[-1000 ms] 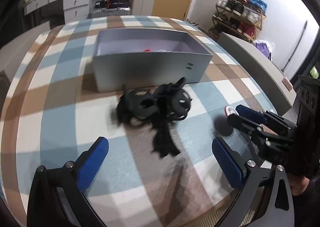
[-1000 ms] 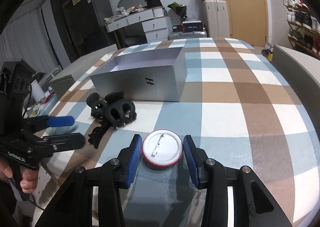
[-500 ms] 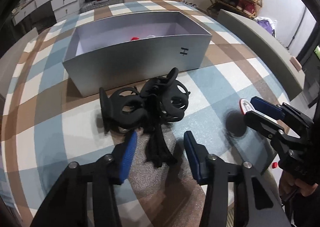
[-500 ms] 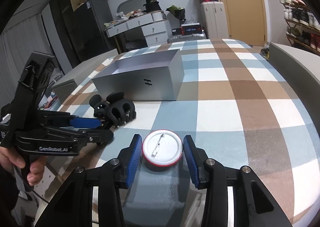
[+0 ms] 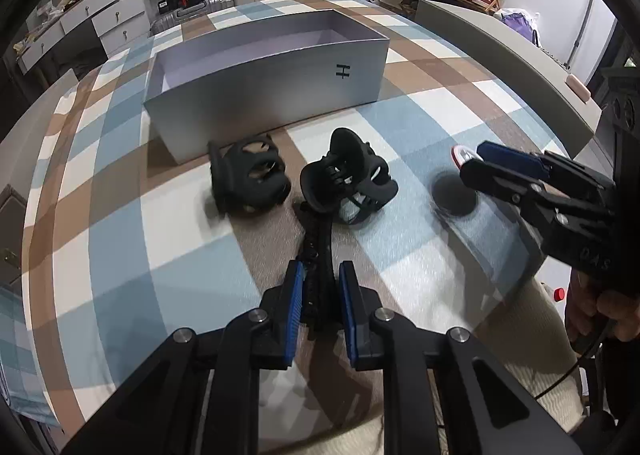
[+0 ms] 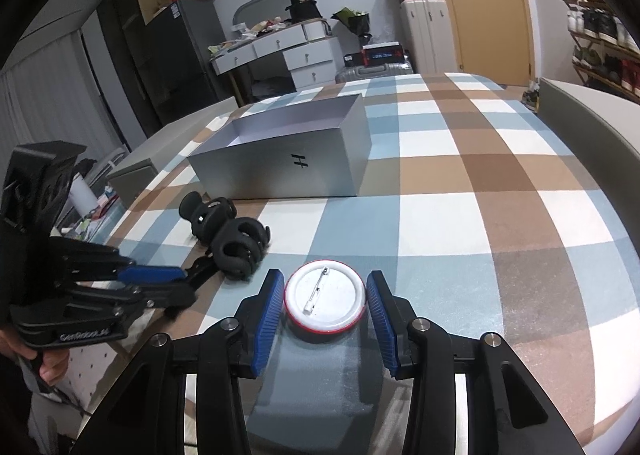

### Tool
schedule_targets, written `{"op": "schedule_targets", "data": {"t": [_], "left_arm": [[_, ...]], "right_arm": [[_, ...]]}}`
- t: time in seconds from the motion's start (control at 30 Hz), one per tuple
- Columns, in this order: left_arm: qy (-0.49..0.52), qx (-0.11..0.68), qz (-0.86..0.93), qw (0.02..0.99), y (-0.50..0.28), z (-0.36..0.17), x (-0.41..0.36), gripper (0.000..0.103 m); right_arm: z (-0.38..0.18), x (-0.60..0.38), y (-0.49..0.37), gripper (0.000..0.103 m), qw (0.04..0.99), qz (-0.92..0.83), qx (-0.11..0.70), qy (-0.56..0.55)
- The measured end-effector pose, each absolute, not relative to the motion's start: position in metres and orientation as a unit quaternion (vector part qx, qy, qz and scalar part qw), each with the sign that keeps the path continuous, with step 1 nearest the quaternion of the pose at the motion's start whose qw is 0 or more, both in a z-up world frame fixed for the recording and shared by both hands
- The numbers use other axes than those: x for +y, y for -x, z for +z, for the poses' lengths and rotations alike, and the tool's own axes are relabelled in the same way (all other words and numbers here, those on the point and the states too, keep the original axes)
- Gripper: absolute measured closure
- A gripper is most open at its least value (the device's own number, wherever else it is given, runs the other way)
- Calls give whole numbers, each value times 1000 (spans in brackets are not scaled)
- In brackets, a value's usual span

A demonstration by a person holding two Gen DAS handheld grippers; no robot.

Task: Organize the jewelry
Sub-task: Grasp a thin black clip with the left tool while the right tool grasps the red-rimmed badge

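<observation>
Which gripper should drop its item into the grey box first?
Right, probably. The right gripper already holds the round pin badge off the bedspread. The left gripper has just been closing on the black strap, nearer the grey box but resting on the bedspread.

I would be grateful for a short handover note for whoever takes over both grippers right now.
Left gripper: its jaws have just been closing around the black strap; the pads look to be on it, and it still lies on the checked cloth.
Right gripper: holds the round pin badge, back side up, above the cloth.
Two black hair claws lie in front of the grey box, which stands open.
Done: both items gripped. The box's inside is barely visible.
Left: put the badge, strap and both claws into the box.
</observation>
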State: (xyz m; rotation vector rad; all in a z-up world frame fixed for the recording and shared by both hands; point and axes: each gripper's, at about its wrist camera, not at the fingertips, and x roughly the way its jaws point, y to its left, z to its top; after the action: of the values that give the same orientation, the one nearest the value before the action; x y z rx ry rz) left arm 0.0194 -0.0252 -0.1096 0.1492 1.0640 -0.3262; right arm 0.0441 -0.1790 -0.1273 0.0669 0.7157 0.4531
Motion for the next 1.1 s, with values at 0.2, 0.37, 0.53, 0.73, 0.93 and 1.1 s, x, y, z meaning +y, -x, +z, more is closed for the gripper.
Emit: {"op": "schedule_targets", "data": {"t": [0.2, 0.37, 0.53, 0.73, 0.93, 1.1], "left_arm": [[-51, 509, -148, 846, -27, -112, -23, 90], [-56, 500, -146, 852, -33, -114, -28, 87], [-64, 495, -152, 853, -31, -114, -25, 90], [-72, 497, -143, 853, -25, -104, -15, 91], [-123, 485, -126, 857, -3, -90, -6, 91], [-135, 468, -97, 868, 3, -76, 3, 90]], "right_arm": [[-126, -174, -43, 61, 911, 223, 347, -26], [-128, -173, -42, 61, 909, 220, 353, -21], [-128, -173, -42, 61, 910, 218, 352, -20], [-125, -170, -40, 61, 910, 224, 347, -19], [-122, -164, -39, 61, 911, 233, 341, -19], [-117, -162, -38, 61, 911, 240, 336, -25]]}}
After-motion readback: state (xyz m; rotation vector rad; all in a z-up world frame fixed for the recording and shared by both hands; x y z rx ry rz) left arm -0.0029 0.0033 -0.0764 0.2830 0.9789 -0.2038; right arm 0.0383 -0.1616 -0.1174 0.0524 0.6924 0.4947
